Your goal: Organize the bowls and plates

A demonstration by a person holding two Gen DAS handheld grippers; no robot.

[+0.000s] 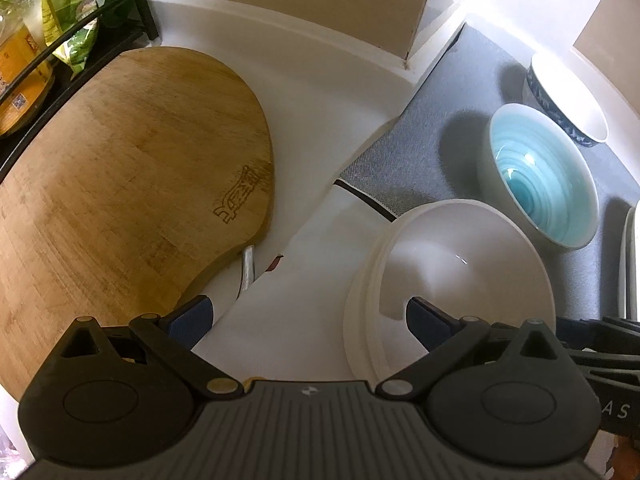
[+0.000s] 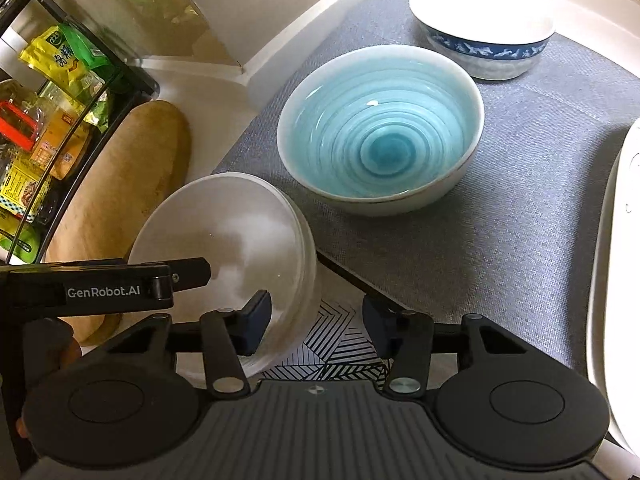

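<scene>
A stack of white bowls (image 1: 452,264) stands at the near edge of a grey mat (image 1: 448,120); it also shows in the right wrist view (image 2: 228,232). Behind it on the mat are a light blue ringed bowl (image 2: 380,128) and a white bowl with a blue patterned band (image 2: 484,36). My left gripper (image 1: 308,320) is open, its right finger inside the stack's rim and its left finger outside, to the left. My right gripper (image 2: 316,320) is open, its left finger over the stack's near rim. The left gripper's finger (image 2: 120,280) shows at the stack's left.
A round wooden cutting board (image 1: 132,184) lies left of the bowls. A black wire rack (image 2: 60,128) with food packets stands at the far left. A white appliance edge (image 2: 612,280) is at the right. A patterned mat (image 2: 332,352) lies under the right gripper.
</scene>
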